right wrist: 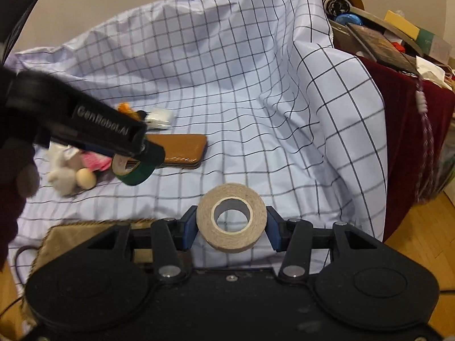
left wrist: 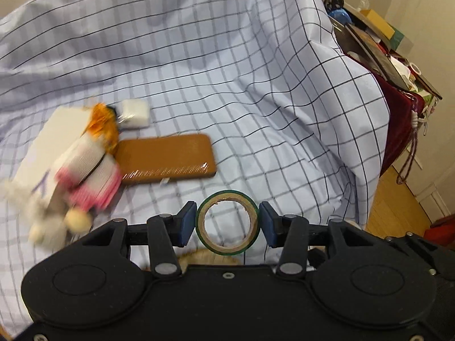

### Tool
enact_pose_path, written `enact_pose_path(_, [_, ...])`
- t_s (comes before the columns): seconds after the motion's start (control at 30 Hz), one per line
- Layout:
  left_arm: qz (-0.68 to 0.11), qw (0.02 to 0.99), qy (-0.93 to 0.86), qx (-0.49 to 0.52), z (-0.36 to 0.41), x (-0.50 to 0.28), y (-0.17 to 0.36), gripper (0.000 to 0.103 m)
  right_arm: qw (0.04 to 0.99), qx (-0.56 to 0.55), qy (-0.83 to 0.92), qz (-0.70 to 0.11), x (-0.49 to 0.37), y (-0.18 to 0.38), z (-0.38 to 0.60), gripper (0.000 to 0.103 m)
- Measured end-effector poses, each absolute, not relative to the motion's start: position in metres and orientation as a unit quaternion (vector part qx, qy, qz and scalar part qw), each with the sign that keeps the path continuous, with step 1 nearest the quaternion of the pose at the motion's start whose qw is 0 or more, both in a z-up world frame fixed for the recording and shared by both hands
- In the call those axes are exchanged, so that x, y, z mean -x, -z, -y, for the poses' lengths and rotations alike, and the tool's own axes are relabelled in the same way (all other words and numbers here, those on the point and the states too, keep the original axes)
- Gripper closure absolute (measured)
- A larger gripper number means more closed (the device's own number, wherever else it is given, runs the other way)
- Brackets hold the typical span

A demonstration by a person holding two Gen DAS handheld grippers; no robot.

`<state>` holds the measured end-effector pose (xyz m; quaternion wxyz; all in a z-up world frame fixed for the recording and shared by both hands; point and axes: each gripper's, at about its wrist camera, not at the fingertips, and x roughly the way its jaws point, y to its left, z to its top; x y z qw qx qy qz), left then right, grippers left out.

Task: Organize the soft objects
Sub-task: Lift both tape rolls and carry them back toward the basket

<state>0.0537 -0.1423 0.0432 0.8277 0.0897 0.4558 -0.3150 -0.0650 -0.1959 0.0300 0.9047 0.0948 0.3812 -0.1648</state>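
My left gripper is shut on a green-edged tape roll, its blue pads pressing both sides; in the right wrist view the same left gripper holds that green tape roll above the cloth. A wide beige tape roll is clamped between the pads of my right gripper. On the checked cloth lies a soft doll with orange hair and a pink-and-white dress. The doll lies left of a brown case.
A brown flat case, a white box and a small white charger lie on the cloth. A woven tan pouch sits at the near edge. A cluttered table with a dark red cover stands to the right, over wooden floor.
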Motion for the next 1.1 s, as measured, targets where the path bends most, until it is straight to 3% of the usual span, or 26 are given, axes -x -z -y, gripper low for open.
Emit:
enact_pose_path(0.6, [-0.419, 0.896, 0.146, -0.035, 0.038, 0.051, -0.021, 0.056, 0.931, -0.108, 0.077, -0.341, 0.13, -0.04, 0.131, 0.055])
enact_pose_path(1.1, [-0.457, 0.886, 0.078, 0.009, 0.003, 0.054, 0.026, 0.056, 0.893, -0.154, 0.063, -0.417, 0.089, -0.003, 0.125, 0.055])
